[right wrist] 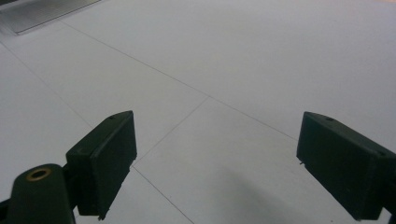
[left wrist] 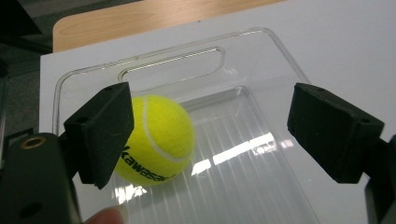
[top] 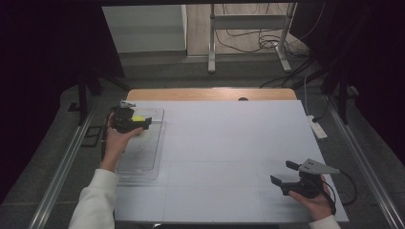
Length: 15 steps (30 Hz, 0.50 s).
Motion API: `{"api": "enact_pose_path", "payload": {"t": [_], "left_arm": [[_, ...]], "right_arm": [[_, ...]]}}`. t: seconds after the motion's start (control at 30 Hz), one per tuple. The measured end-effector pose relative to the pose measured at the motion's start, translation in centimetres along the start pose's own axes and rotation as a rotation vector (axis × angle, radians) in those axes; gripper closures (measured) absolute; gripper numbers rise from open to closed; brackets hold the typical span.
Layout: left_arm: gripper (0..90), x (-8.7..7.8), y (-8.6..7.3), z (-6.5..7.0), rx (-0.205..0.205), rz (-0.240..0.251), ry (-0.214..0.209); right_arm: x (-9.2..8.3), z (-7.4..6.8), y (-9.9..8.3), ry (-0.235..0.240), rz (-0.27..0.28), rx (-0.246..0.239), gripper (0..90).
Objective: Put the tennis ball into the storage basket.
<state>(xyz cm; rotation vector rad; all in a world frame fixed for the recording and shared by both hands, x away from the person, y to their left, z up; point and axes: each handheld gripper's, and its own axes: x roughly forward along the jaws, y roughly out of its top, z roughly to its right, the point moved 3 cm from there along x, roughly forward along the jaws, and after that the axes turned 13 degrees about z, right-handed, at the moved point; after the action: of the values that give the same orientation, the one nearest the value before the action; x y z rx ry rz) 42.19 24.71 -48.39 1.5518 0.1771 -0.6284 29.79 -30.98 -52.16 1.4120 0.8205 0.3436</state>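
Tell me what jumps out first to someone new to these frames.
The yellow tennis ball, lying in the clear plastic tray at the table's left side, with the left gripper open over it, one jaw beside the ball. Next, the right gripper, also open, over the bare white tabletop near the right front corner.

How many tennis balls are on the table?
1. The yellow tennis ball lies in the clear plastic tray at the table's left, beside one jaw of the open left gripper. No others visible.
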Motion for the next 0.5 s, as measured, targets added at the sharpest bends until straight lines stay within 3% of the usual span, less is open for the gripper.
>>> {"api": "enact_pose_path", "payload": {"t": [0.5], "left_arm": [[16.5,-3.7,0.1,2.4,0.017,0.088,-0.097]], "right_arm": [[0.0,-0.3,0.1,-0.005,-0.003,-0.010,12.7]]}}
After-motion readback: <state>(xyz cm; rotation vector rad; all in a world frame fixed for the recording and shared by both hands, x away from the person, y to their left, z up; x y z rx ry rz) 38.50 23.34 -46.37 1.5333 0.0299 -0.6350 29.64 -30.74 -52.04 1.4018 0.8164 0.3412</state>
